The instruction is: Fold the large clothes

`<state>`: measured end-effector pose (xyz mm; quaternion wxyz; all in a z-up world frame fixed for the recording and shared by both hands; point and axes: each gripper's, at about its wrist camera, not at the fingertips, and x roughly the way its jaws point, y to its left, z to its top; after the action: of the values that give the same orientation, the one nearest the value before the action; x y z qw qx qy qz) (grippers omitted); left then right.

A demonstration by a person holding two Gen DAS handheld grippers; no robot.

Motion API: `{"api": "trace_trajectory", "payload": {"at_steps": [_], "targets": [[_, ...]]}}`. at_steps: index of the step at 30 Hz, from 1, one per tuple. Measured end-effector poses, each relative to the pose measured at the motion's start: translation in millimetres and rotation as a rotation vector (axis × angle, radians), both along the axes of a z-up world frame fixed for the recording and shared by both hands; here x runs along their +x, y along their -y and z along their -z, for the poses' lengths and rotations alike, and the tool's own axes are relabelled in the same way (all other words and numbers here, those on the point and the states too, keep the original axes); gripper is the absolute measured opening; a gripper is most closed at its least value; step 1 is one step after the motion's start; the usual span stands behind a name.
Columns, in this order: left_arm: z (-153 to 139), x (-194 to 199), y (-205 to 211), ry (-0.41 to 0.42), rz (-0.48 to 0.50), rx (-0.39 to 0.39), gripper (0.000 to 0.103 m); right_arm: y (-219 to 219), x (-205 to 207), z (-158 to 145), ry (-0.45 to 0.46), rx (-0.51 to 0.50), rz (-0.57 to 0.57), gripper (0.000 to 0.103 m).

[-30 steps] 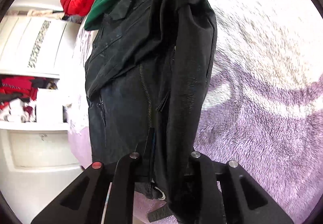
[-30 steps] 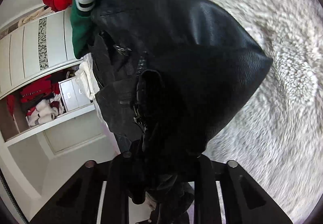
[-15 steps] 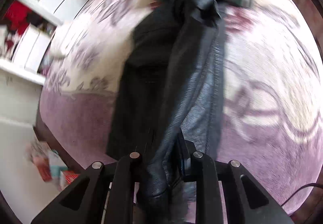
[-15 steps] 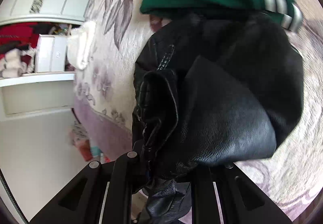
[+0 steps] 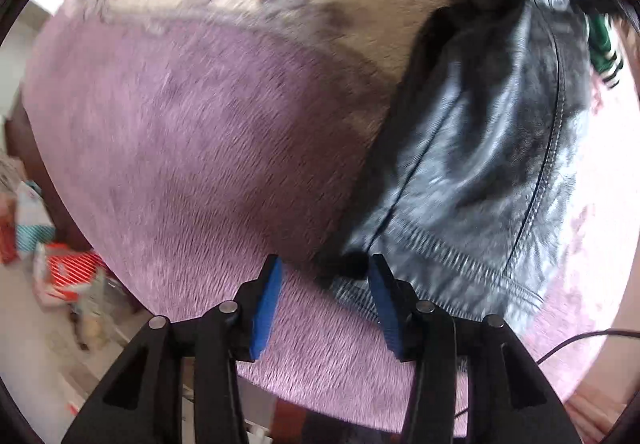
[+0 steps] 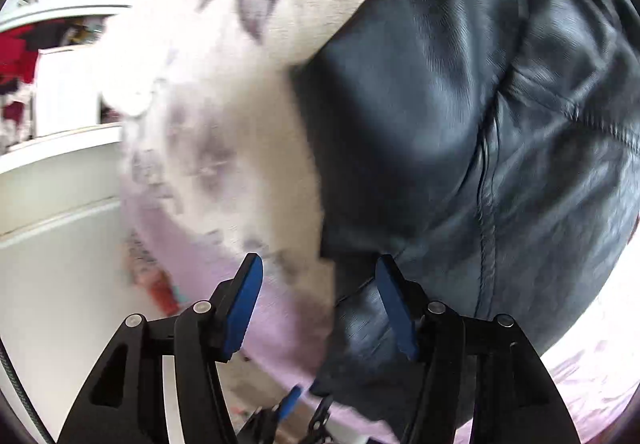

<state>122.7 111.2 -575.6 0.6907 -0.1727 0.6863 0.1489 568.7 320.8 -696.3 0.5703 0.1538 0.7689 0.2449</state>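
The plush purple-and-cream floral blanket [image 5: 192, 148] covering the bed is my landmark, and the black leather zip-front jacket [image 5: 488, 164] now lies flat on it, its hem at the blanket's near purple edge and its collar end far up toward the cream middle, so its long axis runs straight away from me. Beyond the collar a green knit garment with white stripes [image 5: 604, 52] lies on the same blanket. A second ago the jacket hung in the air, pinched in both my tongs, with the wardrobe shelves behind it; half a second ago it was coming down over the blanket, and now it is let go and spread out. My left gripper [image 5: 324, 300] stands wide open with nothing between its blue pads, hovering at the blanket's near edge with the jacket's hem corner just by its right-hand finger, the body of the jacket off to its right. My right gripper [image 6: 320, 300] is spread just as wide and empty, over the jacket's left edge farther up the blanket, leather under its right-hand finger [image 6: 396, 308] and bare blanket under the other. I judge the left the nearer to the hem, so it should take that corner for the fold
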Motion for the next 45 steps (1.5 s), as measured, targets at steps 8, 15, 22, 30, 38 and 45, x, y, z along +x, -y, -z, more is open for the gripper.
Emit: {"api": "trace_trajectory", "payload": {"at_steps": [8,15,22,30,38,45], "targets": [[-8,9,-22,0.199,-0.047,-0.291,0.058,115,-73,-9,0.080,-0.157,0.008,0.071],[68,61,-15,0.114,0.034,-0.323,0.060,172,-151,96,-0.129,-0.051,0.067,0.072],[47,39,-21,0.251,0.011,-0.316,0.014,158,-178,106,-0.079,0.096,0.197,0.035],[35,-30,-40,0.088,-0.031,-0.325,0.022,154,-261,78,-0.209,0.044,0.107,0.026],[14,-47,-69,0.084,-0.064,-0.363,0.043,200,-234,20,-0.161,-0.074,0.092,0.063],[29,-23,-26,0.121,-0.051,-0.352,0.060,154,-141,-33,-0.030,-0.020,0.064,0.066]]}}
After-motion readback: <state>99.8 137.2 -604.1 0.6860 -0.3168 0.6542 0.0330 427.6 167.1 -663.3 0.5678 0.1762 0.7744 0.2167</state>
